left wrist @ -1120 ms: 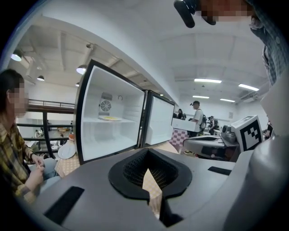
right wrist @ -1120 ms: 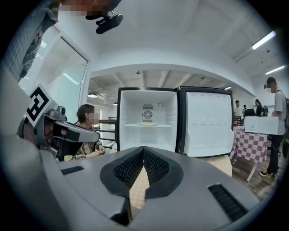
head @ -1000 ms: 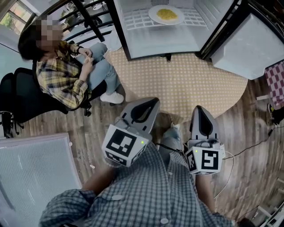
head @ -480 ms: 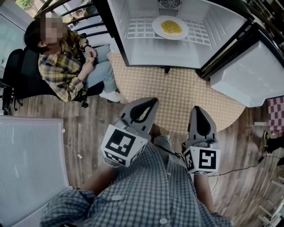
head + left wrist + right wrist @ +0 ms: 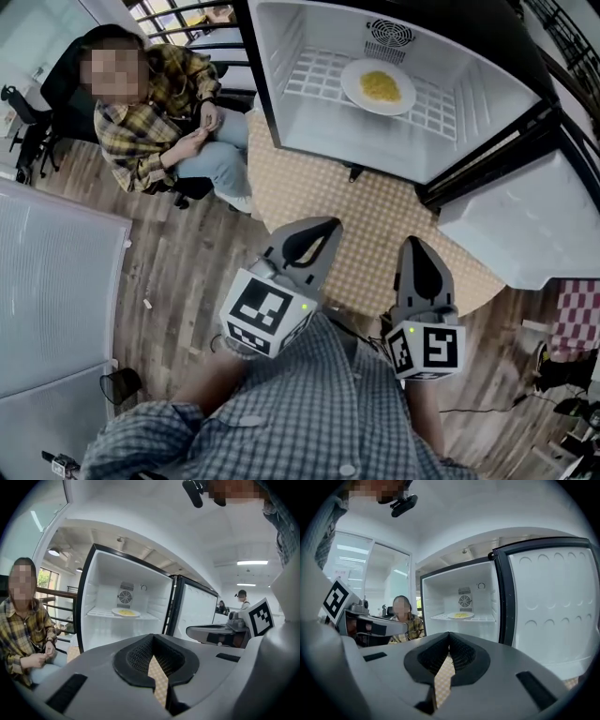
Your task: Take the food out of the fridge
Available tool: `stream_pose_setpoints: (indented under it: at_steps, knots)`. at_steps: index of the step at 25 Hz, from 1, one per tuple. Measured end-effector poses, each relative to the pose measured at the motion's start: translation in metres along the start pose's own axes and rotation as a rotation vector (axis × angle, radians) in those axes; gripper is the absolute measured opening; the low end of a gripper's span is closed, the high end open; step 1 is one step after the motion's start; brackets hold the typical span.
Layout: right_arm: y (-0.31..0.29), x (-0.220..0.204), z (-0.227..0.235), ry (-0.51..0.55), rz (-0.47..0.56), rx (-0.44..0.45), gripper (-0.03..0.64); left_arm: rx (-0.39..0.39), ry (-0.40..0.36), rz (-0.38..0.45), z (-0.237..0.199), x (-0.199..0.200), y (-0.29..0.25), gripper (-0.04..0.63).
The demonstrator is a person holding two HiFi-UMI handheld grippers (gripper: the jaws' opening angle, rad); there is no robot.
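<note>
The plate of food [image 5: 380, 86] is sitting in the middle of the wire shelf [image 5: 314, 77] inside the fridge [image 5: 281, 112], whose door [image 5: 525, 225] is standing wide open, so I am getting a straight line in. I am holding my left gripper [image 5: 322, 227] and right gripper [image 5: 413, 247] side by side over the mat [image 5: 375, 202], well short of the shelf's front edge. Both sets of jaws are pressed together and carrying nothing. A person [image 5: 155, 127] is sitting off to the left.

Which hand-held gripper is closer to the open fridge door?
Right. The right hand-held gripper hangs near the fridge door; the left hand-held gripper is farther off, toward the seated person.
</note>
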State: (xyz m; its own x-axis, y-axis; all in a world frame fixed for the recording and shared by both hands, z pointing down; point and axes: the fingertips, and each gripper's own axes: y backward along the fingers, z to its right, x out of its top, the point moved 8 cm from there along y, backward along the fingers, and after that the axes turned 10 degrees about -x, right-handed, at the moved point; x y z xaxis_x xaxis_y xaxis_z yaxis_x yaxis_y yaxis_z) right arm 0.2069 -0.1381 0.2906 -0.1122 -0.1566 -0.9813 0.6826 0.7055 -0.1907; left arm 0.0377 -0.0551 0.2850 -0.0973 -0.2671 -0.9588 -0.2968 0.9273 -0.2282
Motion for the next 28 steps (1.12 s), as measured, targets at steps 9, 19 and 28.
stream_pose_setpoints:
  at_steps: [9,19,28]
  knots:
    - [-0.023,0.002,0.004,-0.002,-0.023,0.047,0.009,0.049,-0.009,-0.017,-0.01,0.004,-0.007,0.006]
    - [-0.068,0.01,-0.005,-0.066,-0.006,0.044,0.009,0.007,-0.014,-0.023,-0.052,0.014,-0.026,0.006]
    - [-0.114,0.023,-0.012,-0.341,-0.008,0.013,0.009,-0.027,-0.012,-0.02,-0.085,0.022,-0.03,0.006]
